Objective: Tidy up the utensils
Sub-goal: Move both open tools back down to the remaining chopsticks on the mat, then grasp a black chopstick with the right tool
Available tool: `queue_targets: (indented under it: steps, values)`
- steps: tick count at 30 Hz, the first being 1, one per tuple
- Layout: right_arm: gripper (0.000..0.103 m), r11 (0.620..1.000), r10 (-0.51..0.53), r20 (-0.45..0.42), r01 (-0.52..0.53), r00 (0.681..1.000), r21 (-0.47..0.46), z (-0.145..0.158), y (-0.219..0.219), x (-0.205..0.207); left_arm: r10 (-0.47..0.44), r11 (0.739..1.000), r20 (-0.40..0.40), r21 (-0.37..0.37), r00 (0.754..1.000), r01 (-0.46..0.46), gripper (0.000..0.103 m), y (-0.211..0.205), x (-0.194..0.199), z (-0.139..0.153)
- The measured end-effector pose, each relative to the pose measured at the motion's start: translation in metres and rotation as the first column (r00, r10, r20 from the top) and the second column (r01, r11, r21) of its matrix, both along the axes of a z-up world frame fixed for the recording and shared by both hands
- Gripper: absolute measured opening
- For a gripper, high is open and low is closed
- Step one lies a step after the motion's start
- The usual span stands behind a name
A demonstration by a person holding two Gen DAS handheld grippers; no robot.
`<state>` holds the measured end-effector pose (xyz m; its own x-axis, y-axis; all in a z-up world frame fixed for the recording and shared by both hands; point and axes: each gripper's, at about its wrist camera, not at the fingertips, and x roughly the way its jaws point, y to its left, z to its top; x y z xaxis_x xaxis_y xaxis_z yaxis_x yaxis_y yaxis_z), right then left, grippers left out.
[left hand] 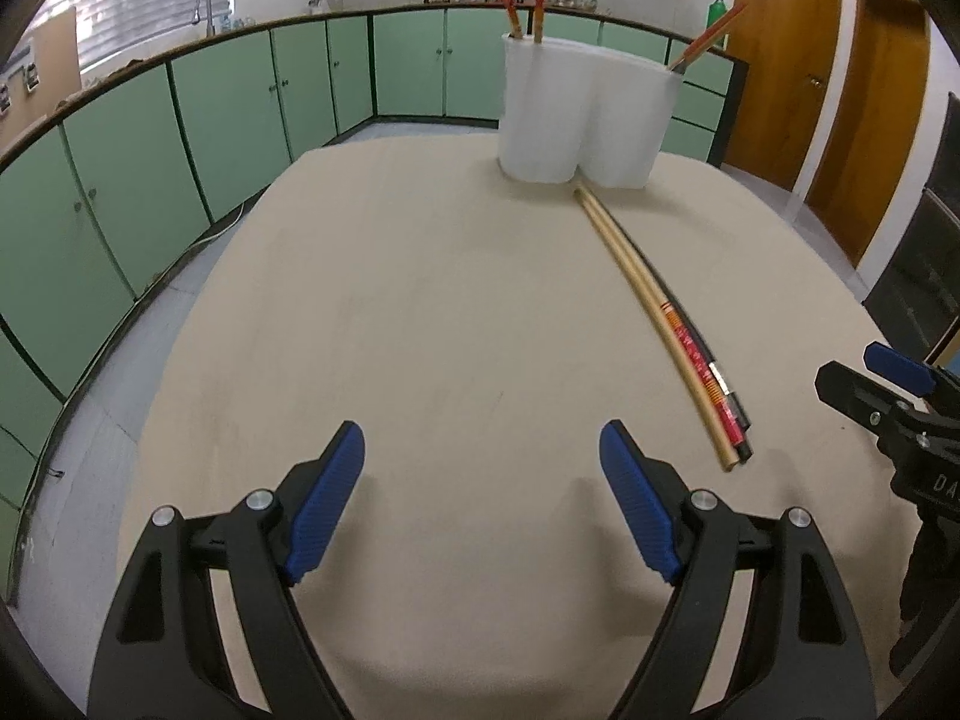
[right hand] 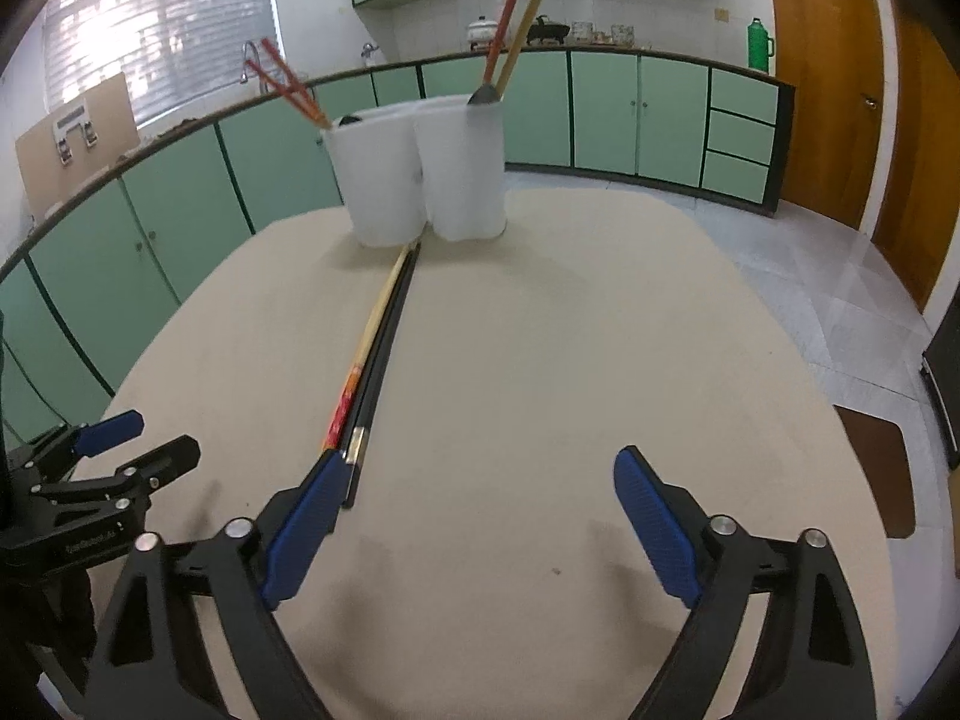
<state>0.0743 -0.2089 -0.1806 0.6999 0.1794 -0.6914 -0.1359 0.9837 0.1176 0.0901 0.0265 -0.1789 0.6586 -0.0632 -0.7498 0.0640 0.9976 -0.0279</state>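
Risk: loose chopsticks [left hand: 651, 294] lie bundled, touching, far tips against the white holder [left hand: 585, 114]; a pinch could lift several or roll them. Count: three on the table [left hand: 420, 312], perhaps four; holder has two cups. Left gripper [left hand: 483, 504] and right gripper [right hand: 474, 531] gape wide, empty.

Both fisheye views sit low over the near edge of the worktop [left hand: 420, 300], looking along their own fingers toward its far edge. The left wrist view faces the white holder [left hand: 585, 114] from the left, the right wrist view from the right. Both share the holder, the chopsticks [right hand: 372, 354] and the green cabinets [right hand: 606, 114].
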Motion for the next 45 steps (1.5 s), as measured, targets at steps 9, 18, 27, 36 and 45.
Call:
queue_targets:
  steps: [9, 18, 27, 36, 45]
  values:
    - [0.064, 0.997, 0.076, -0.059, -0.078, 0.995, -0.022, -0.012, 0.027, 0.0, 0.018, 1.0, -0.025, -0.011, 1.0, -0.018, 0.079, 0.006, 0.002, -0.003]
    - [0.063, 0.995, 0.082, -0.089, -0.087, 0.993, -0.056, -0.017, 0.037, 0.01, 0.018, 1.0, -0.03, -0.011, 0.999, -0.019, 0.08, 0.004, 0.004, -0.005]
    - [0.059, 0.999, 0.027, -0.094, -0.029, 0.995, -0.018, -0.015, 0.009, 0.004, 0.025, 0.999, -0.042, -0.022, 0.999, -0.026, 0.081, 0.003, 0.005, -0.008]
    - [0.059, 0.99, 0.112, -0.099, -0.119, 0.989, -0.071, -0.016, 0.042, 0.002, 0.033, 0.999, -0.042, -0.029, 0.999, -0.034, 0.082, 0.004, 0.007, -0.009]
    - [0.045, 0.994, 0.095, -0.102, -0.101, 0.99, -0.052, -0.016, 0.041, 0.01, 0.036, 0.999, -0.045, -0.032, 0.998, -0.038, 0.082, 0.004, 0.008, -0.011]
